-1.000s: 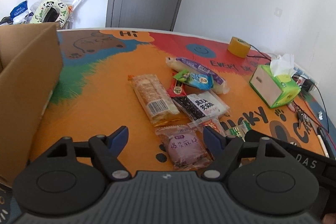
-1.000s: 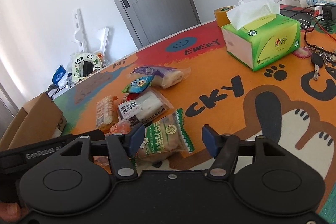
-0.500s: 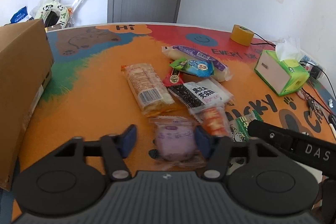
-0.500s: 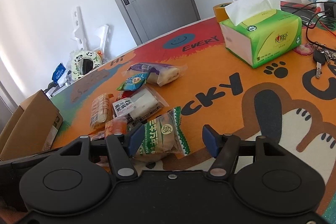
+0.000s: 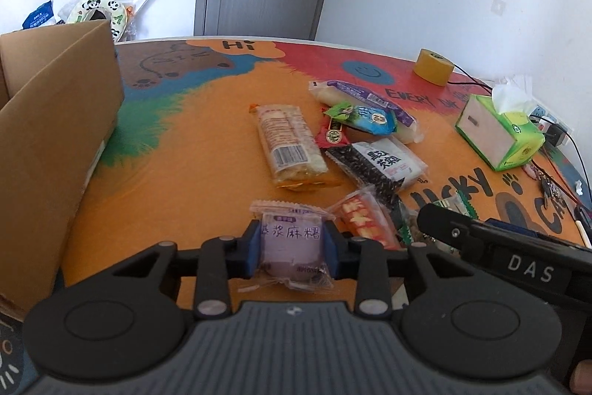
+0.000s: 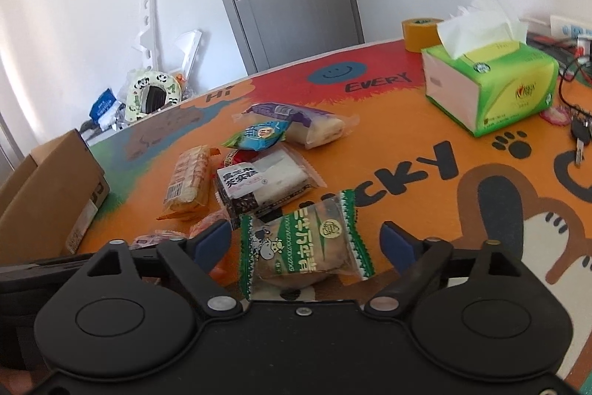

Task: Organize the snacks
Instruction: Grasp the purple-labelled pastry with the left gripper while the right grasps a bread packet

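My left gripper (image 5: pixel 292 248) is shut on a purple mochi packet (image 5: pixel 290 243) at the near edge of the snack pile. My right gripper (image 6: pixel 307 243) is open, its fingers on either side of a green-and-white biscuit packet (image 6: pixel 305 252) that lies on the table. Further back lie a long cracker pack (image 5: pixel 290 147), a black-and-white cake pack (image 5: pixel 381 163), a blue-green packet (image 5: pixel 364 115), a purple-wrapped bread roll (image 5: pixel 366 99) and a red-and-white snack (image 5: pixel 364 215). An open cardboard box (image 5: pixel 55 136) stands at the left.
A green tissue box (image 6: pixel 492 87) and a yellow tape roll (image 5: pixel 433 66) stand at the far right on the colourful table mat (image 5: pixel 185 154). Keys and cables (image 6: pixel 577 132) lie at the right edge. Clutter and a grey door are behind the table.
My left gripper has moved forward and closed on the purple mochi packet. My right gripper has moved in over the green biscuit packet and stays open.
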The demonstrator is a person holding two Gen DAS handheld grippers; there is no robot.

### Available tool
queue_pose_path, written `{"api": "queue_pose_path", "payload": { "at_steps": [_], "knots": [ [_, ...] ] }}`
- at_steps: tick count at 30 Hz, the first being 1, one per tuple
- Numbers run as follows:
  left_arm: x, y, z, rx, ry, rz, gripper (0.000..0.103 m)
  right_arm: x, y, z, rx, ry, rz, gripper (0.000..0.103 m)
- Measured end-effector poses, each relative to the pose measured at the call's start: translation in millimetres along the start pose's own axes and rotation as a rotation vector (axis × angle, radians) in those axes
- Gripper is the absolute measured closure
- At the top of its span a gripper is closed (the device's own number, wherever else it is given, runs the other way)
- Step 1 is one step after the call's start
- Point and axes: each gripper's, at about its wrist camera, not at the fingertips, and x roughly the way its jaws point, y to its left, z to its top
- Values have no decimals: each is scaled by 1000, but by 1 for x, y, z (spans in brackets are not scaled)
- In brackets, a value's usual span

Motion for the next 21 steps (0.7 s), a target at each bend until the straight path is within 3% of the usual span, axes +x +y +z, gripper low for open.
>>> {"api": "queue_pose_path", "payload": {
  "at_steps": [8,16,17,21],
  "knots": [
    [-6,10,-3,-2,-2,8,69,7,17,-5,-92,2,-68,13],
    [-5,6,-7,61,-10,70,66,7,21,-9,-150,32,-55,30],
    [-5,5,-8,68,-12,75,66,6,21,-9,-154,29,-50,39],
    [-6,2,-11,81,-15,83,65,1,20,-9,-153,28,-48,43]
  ]
}}
